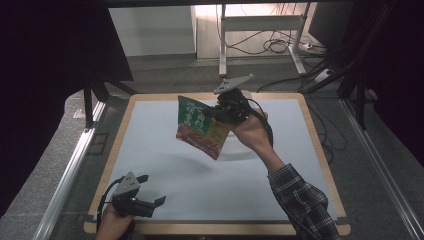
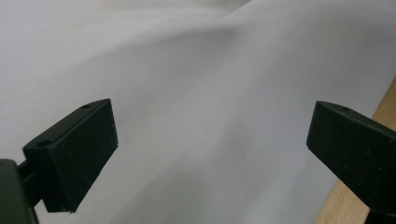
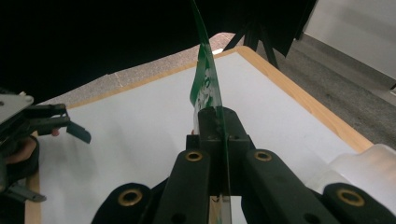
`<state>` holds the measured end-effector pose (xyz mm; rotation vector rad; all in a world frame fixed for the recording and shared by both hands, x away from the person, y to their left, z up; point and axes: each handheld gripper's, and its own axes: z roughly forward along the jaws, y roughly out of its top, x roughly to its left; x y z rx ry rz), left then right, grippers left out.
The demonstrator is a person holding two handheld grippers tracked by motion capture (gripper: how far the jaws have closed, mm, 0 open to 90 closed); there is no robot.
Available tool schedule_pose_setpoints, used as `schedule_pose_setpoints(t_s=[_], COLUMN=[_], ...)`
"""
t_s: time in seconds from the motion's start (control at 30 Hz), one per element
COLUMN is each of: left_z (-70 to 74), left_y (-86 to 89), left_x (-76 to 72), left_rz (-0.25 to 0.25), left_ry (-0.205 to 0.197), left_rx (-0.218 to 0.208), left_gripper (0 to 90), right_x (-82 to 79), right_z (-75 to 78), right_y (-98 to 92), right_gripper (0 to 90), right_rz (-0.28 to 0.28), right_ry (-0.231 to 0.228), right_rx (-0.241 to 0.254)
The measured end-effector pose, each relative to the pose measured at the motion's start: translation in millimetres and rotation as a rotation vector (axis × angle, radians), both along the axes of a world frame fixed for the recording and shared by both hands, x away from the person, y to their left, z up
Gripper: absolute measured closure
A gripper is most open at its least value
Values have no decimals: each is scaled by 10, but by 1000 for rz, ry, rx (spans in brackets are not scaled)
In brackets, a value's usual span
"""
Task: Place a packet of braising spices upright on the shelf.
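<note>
A green and orange snack packet (image 1: 200,126) hangs in the air above the white table top (image 1: 165,185), tilted, with my right gripper (image 1: 216,113) shut on its right edge. In the right gripper view the packet (image 3: 205,79) shows edge-on, rising from between the closed jaws of my right gripper (image 3: 218,122). My left gripper (image 1: 152,192) rests low at the table's front left corner, open, with nothing between its fingers. The left gripper view has its two black pads (image 2: 84,149) wide apart over bare white surface, around my left gripper (image 2: 212,140).
A wooden rim (image 1: 320,145) frames the table. A translucent white object (image 3: 369,163) lies on the table close under my right hand. Metal rails (image 1: 70,170) run along the table's left side, and desk legs and cables (image 1: 270,45) stand beyond the far edge.
</note>
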<state>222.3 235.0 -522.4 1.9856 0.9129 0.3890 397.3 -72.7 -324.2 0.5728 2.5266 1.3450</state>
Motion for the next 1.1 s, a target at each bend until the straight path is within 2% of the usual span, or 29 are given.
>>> schedule_pose_setpoints(t_s=[0.57,0.77,0.97,1.1], left_z=[-2,-3,-4,-3], left_y=[0,-3,-1,3], left_x=[0,-1,0,1], left_rz=[-1,-1,-1,-4], left_ry=[0,-1,1,1], left_rx=[-5,-6,-8,-3], left_gripper=[17,18,17,18], right_x=[315,444,527,577], right_z=[195,307,321,309], right_y=[115,67,-26,-150], right_gripper=[895,895,895,895], right_rz=[-24,-38,-44,-58], right_ry=[-30,-56,-59,-63], right_rx=[13,5,1,-19])
